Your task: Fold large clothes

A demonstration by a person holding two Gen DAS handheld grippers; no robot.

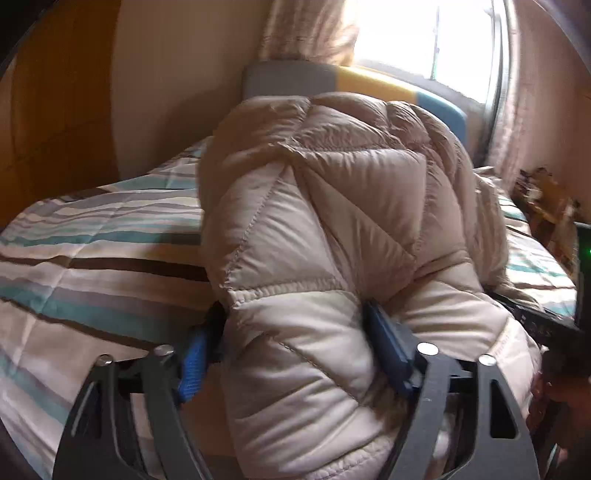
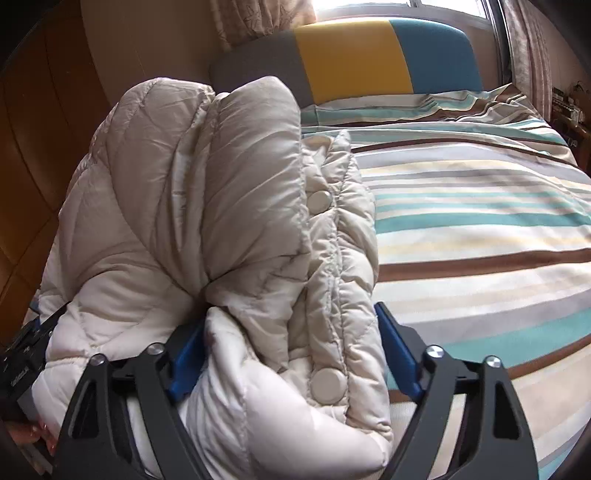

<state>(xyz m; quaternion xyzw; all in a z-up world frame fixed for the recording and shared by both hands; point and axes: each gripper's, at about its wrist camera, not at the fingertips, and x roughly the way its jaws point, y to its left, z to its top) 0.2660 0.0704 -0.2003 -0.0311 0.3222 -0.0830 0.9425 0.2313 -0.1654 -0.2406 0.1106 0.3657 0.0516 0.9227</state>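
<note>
Both claws, the left claw (image 1: 295, 343) and right claw (image 2: 291, 354), are standing wide around the puffy jacket (image 1: 332, 206), which is lying bunched on the striped bed (image 2: 480, 221) at twelve o'clock. Unpinned, the springy padding may be unfolding itself.

The puffer jacket (image 1: 332, 221) hides much of the striped bedspread (image 1: 92, 240) and headboard (image 1: 369, 79). Its lower end runs off the bottom edge. Whether the pads press it cannot be told.

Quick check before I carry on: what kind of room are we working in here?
Most likely a bedroom: the puffy coat lies on a bed with a striped cover, a padded headboard behind it and a curtained window beyond.
</note>
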